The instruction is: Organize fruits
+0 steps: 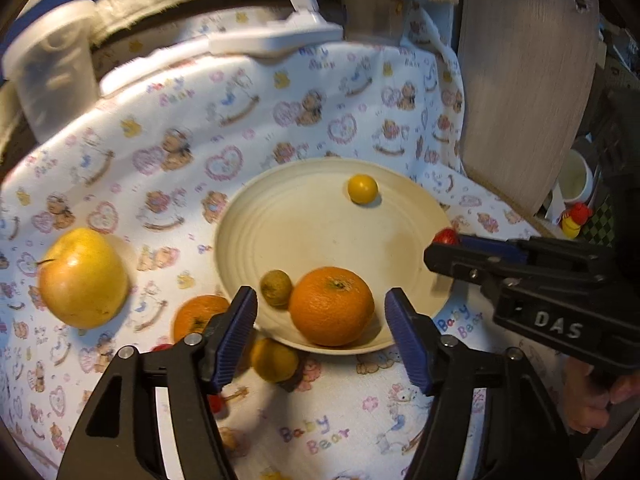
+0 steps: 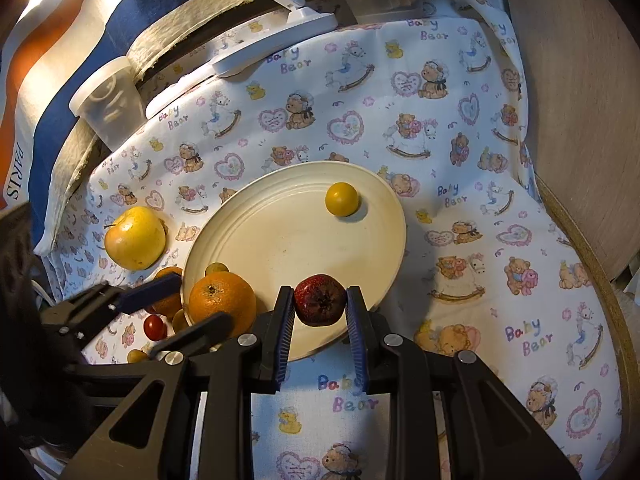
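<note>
A cream plate (image 1: 320, 216) (image 2: 288, 240) lies on the bear-print cloth. On it are a large orange (image 1: 331, 306) (image 2: 222, 300), a small greenish-brown fruit (image 1: 276, 288) and a small yellow fruit (image 1: 362, 189) (image 2: 341, 199). My left gripper (image 1: 320, 336) is open, its jaws either side of the orange at the plate's near edge. My right gripper (image 2: 320, 308) is shut on a red strawberry (image 2: 320, 300) (image 1: 446, 236) over the plate's rim. A yellow apple (image 1: 82, 278) (image 2: 135, 238), a second orange (image 1: 198, 316), a small yellow citrus (image 1: 274, 360) and a red cherry tomato (image 2: 154, 327) lie off the plate.
A clear plastic cup (image 1: 52, 68) (image 2: 110, 100) and a white lamp base (image 1: 276, 36) (image 2: 276, 36) stand at the back. A wooden board (image 1: 524, 80) rises on the right. The table edge (image 2: 616, 280) curves at the right.
</note>
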### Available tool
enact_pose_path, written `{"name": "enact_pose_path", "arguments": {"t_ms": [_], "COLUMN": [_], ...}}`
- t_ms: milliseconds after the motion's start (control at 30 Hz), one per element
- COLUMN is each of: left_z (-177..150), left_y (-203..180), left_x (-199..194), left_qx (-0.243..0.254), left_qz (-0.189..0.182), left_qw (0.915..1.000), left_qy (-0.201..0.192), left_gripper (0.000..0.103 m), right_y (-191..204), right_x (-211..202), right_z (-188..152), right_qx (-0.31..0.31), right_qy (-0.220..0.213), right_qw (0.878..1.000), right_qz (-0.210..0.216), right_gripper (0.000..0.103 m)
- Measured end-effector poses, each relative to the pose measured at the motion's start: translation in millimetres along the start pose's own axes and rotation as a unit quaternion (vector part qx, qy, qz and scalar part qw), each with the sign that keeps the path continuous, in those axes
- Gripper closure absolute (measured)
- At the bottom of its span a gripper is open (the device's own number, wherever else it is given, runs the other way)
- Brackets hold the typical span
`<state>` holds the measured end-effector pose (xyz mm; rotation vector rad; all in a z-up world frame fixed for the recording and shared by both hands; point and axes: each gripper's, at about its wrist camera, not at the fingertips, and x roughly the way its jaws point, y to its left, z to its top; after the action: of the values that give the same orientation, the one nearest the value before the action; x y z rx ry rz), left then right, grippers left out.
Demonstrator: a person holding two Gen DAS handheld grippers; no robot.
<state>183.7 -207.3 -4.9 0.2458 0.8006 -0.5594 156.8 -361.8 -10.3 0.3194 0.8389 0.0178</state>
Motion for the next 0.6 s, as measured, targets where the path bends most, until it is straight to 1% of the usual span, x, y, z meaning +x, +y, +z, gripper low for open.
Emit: {"name": "enact_pose_path", "arguments": {"t_ms": [100, 133, 200, 267, 367, 433, 467, 500, 600], "left_z": [-1, -1, -3, -6, -11, -16, -19, -22, -32], "left_y": [8, 12, 20, 30, 42, 49, 53, 57, 66], "left_x": [-15, -20, -29, -37, -47, -55, -59, -63, -80], "left_qx": [-0.003, -0.007, -0.016, -0.026, -0.035, -0.039, -0.044, -0.051, -0.065], "left_qz": [0.008, 0.011, 0.016, 0.025, 0.04, 0.049, 0.053, 0.055, 0.058], "left_qw": [0.9998, 0.9995, 0.9989, 0.998, 0.9967, 0.9958, 0.9953, 0.9948, 0.9931], "left_qy": [-0.021, -0.028, -0.042, -0.051, -0.062, -0.066, -0.068, -0.069, -0.078], "left_gripper": [0.033, 0.03, 0.028, 0.023, 0.023, 0.023, 0.023, 0.023, 0.023], "right_y": [2, 3, 5, 6, 5, 4, 5, 5, 10], "right_x": [1, 1, 1, 1, 0, -2, -3, -5, -13], "right_z": [0, 0, -1, -1, -1, 0, 0, 0, 0], "right_qx": [-0.006, -0.009, -0.014, -0.016, -0.01, -0.008, -0.008, -0.01, -0.022], "right_qy": [0.001, 0.001, 0.0, 0.001, 0.002, 0.0, -0.003, -0.009, -0.025], "right_qw": [1.0, 1.0, 1.0, 1.0, 1.0, 1.0, 1.0, 1.0, 0.999], "right_qz": [0.0, -0.003, -0.008, -0.011, -0.006, 0.001, 0.0, -0.002, -0.01], "right_gripper": [0.076, 0.076, 0.076, 0.076, 0.076, 0.07, 0.059, 0.052, 0.052]}}
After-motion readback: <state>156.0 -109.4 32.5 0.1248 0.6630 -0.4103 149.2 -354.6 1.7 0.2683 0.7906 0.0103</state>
